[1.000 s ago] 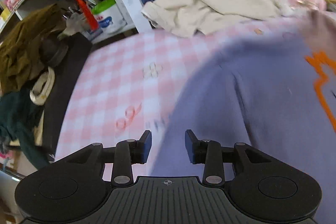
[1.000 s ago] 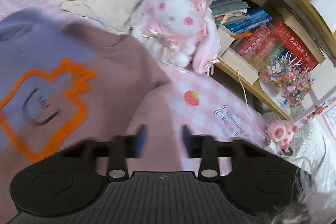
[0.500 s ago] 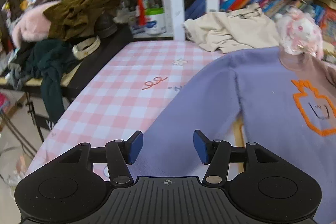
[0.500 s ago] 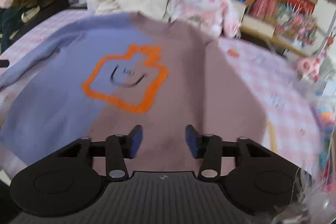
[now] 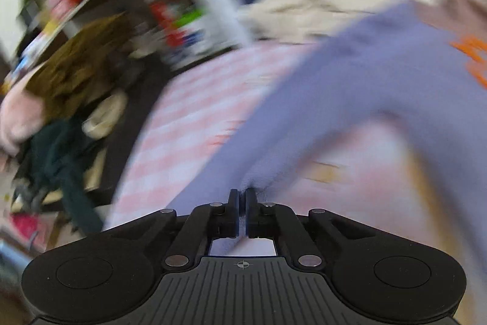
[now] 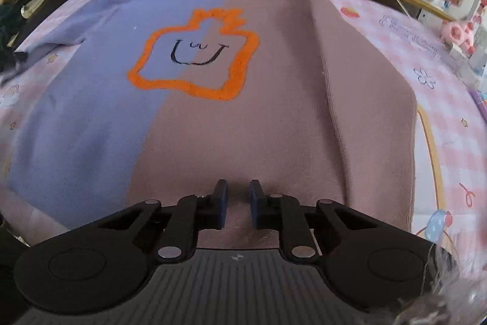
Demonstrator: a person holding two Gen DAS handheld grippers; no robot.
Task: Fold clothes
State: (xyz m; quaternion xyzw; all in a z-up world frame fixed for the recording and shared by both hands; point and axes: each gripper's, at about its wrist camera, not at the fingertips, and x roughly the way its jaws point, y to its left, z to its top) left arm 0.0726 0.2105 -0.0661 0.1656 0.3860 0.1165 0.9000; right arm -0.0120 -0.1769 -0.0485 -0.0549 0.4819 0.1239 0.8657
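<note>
Purple knit is now pinched in the left gripper [image 5: 242,198]: its jaws, wide apart half a second ago, have just snapped shut on the sweater's purple sleeve [image 5: 319,111], though the blur makes the exact bite hard to judge. The sweater [image 6: 274,118] lies face up and flat across the pink checked cloth [image 6: 450,124]. The right gripper [image 6: 238,197] has been closing over the near brown hem; its pads look a little apart, not yet pinching. The sleeve fold looks ready to begin.
</note>
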